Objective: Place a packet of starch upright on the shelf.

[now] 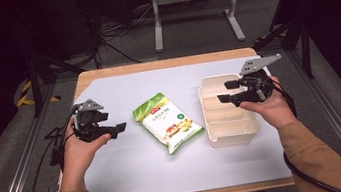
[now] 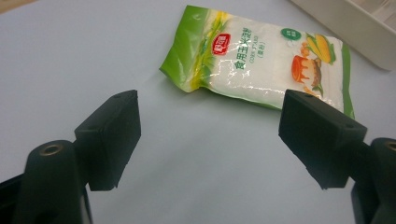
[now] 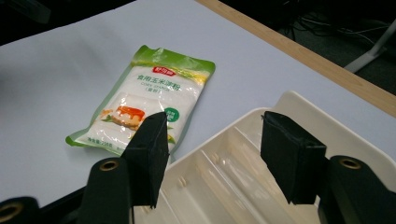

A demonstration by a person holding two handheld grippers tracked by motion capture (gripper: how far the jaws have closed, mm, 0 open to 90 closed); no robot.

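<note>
Starch bag [image 1: 169, 122]: flat on the bench [image 1: 119, 174], just left of the tray [image 1: 231, 135].
Left tongs [image 1: 121, 128]: apart, empty, near the bag.
Right tongs [image 1: 225, 92]: apart, above the tray.
Risk: slick film could slip from a shallow pinch.

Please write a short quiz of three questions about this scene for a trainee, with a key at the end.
1. True or false: the green and white bag lies inside the white tray.
2. Which tongs hover over the tray? A) left tongs B) right tongs
3. Fill in the missing word: both tongs are ____ and hold nothing.

Key:
1. False. The bag lies flat on the white table cover, beside the tray.
2. B. The right tongs are above the tray; the left tongs are over the cover, on the bag's other side.
3. Open.
</note>
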